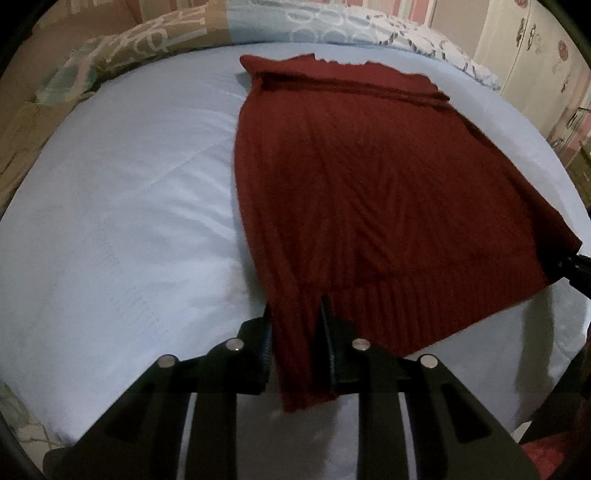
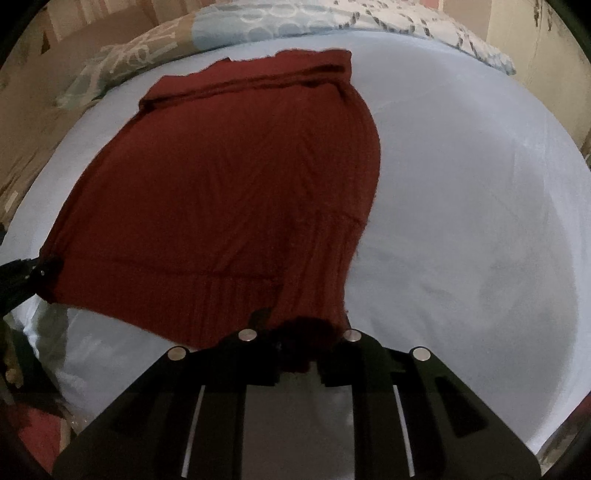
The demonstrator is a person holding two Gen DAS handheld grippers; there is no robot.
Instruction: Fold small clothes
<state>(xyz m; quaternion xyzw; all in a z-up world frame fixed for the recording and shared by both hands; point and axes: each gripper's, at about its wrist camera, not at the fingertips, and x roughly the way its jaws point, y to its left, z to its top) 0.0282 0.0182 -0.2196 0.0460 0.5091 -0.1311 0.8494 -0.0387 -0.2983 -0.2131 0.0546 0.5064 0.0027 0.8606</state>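
Note:
A dark red ribbed knit garment [image 1: 354,177] lies spread on the pale blue bed sheet [image 1: 129,206], its far end folded over. My left gripper [image 1: 295,321] is shut on the garment's near left hem corner, which hangs down between the fingers. The right gripper shows at the right edge of the left wrist view [image 1: 576,264], holding the other corner. In the right wrist view the garment [image 2: 229,173] fills the left half; my right gripper [image 2: 303,325] is shut on its near right hem corner. The left gripper [image 2: 33,273] grips the far left corner there.
Patterned pillows [image 1: 155,37] lie along the head of the bed, and show in the right wrist view too [image 2: 258,18]. A cream wardrobe [image 1: 543,55] stands at the right. The sheet [image 2: 461,221] stretches bare on both sides of the garment.

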